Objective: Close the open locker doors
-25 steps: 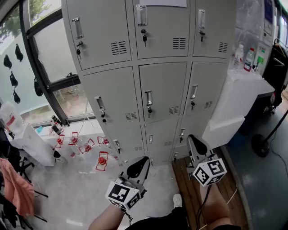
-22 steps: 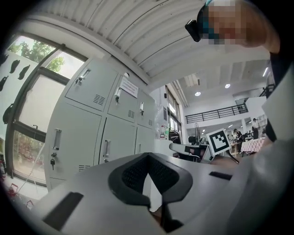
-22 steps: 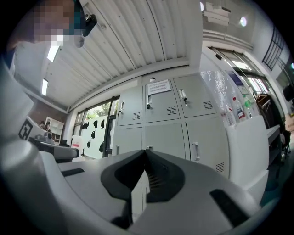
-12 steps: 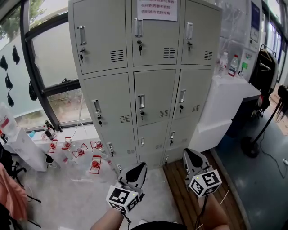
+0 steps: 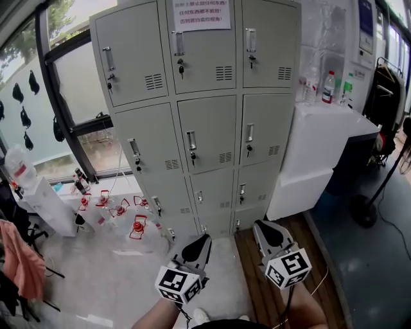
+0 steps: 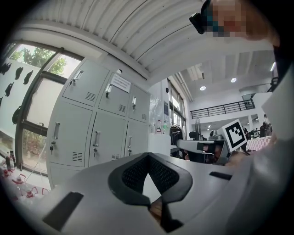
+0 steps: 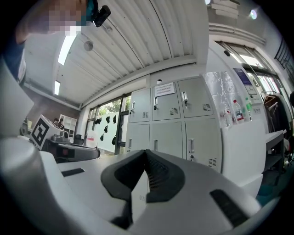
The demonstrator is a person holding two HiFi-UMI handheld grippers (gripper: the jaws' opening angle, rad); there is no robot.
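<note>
Farther off than a second ago, the lockers stand well ahead of me beside the window. They show three columns by four rows, twelve doors, and every one I can see sits flush, so I judge the closing done. My left tool and right tool hang low, well short of them, jaws pressed together on nothing.

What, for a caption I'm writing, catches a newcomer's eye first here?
The grey locker bank fills the centre, every visible door looking shut, with a paper notice on its top middle door. Below, the left gripper and right gripper point at it, fingers closed; red-and-white clutter litters the floor left.
</note>
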